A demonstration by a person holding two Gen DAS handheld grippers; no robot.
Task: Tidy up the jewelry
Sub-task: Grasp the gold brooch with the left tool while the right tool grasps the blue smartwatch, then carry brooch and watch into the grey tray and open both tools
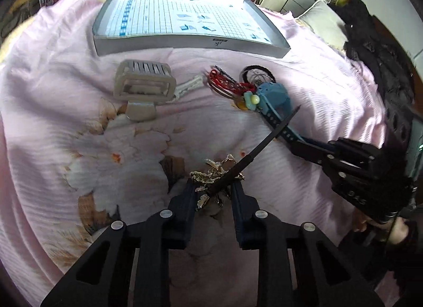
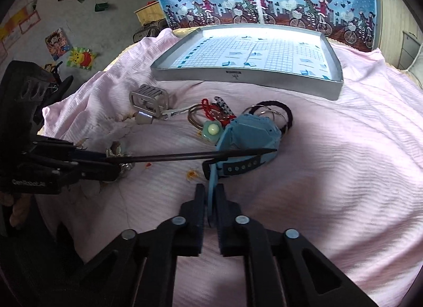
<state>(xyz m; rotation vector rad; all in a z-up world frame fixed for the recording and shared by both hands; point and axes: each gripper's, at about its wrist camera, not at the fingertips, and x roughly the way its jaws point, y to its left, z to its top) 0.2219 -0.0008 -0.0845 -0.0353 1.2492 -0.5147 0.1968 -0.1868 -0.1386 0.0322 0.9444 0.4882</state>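
Both grippers loaded: right gripper (image 2: 211, 201) clamped on blue watch (image 2: 251, 132) strap; left gripper (image 1: 212, 188) closed around black hair stick (image 1: 261, 145) and gold ornament (image 1: 216, 172). Lift slowly, strap taut, clear of ring pile (image 2: 267, 114), toward grey tray (image 2: 238, 75). Stick axis diagonal, tip over the watch strap on pink sheet (image 2: 343, 161).

One blue watch (image 2: 253, 132), one grey box lid (image 2: 248, 55), one beige hair claw (image 1: 144, 85), one black hair stick (image 2: 190, 157) — two tools.
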